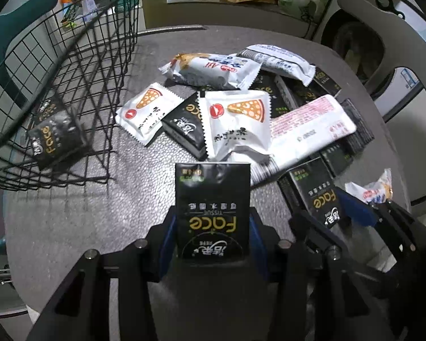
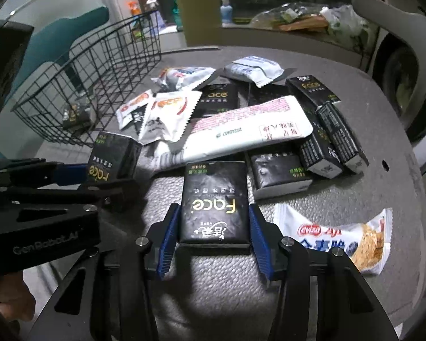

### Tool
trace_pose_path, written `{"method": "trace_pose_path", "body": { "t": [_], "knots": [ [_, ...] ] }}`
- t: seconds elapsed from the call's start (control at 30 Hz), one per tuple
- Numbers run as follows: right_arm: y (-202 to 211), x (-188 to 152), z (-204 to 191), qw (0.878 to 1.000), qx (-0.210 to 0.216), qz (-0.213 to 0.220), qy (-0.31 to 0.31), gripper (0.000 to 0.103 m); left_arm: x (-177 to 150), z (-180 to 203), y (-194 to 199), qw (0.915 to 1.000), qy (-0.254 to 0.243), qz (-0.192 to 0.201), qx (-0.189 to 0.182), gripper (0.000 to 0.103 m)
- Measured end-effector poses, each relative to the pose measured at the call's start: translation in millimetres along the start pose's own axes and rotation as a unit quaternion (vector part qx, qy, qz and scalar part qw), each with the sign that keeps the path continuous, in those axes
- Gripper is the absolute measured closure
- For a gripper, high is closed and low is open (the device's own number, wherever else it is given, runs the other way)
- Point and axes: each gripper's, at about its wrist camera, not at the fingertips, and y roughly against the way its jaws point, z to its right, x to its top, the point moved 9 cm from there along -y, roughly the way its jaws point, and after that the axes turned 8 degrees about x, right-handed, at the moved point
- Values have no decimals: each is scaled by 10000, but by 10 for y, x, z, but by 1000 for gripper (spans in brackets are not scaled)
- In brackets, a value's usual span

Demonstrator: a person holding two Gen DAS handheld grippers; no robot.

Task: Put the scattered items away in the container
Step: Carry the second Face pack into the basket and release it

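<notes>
Wire basket [image 1: 79,65]: thin black-coated metal rod in an open grid, matt. Table top [image 1: 79,221]: grey, pebbled, rough-looking surface. Black tissue packs [image 2: 214,204]: soft glossy plastic film with gold print that catches the light. White snack packets [image 1: 237,122]: shiny crinkled plastic wrap with serrated sealed edges. Gripper fingers [image 2: 257,236]: matt black rigid frame faced with ribbed blue pads, probably rubbery.
</notes>
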Motion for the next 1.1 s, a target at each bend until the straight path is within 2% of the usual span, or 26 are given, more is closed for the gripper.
{"method": "trace_pose_path", "body": {
  "t": [0.13, 0.27, 0.37, 0.4, 0.6, 0.73, 0.9, 1.1],
  "knots": [
    [169, -21, -65, 9999, 96, 63, -75, 55, -53, -58, 162, 10000, 28, 47, -71, 51],
    [450, 85, -208, 9992, 220, 332, -79, 55, -42, -72, 432, 9996, 34, 192, -193, 51],
    [672, 320, -367, 9976, 241, 640, 99, 55, 124, -95, 695, 9985, 51, 513, -184, 51],
    [738, 423, -431, 9968, 260, 733, 162, 55, 88, -112, 783, 9981, 75, 580, -202, 51],
    [924, 1096, -912, 9894, 583, 1236, 488, 55, 444, -731, 1254, 9936, 482, 1021, -78, 51],
    [693, 1447, -1392, 9852, 985, 1173, 763, 55, 659, -1319, 1300, 9901, 875, 1079, 223, 51],
    [330, 1595, -1837, 9835, 1099, 974, 1057, 55, 713, -1880, 1008, 9871, 1298, 779, 530, 51],
    [-56, 1539, -1941, 9869, 1106, 671, 960, 55, 650, -2099, 692, 9862, 1419, 472, 703, 51]
  ]
}}
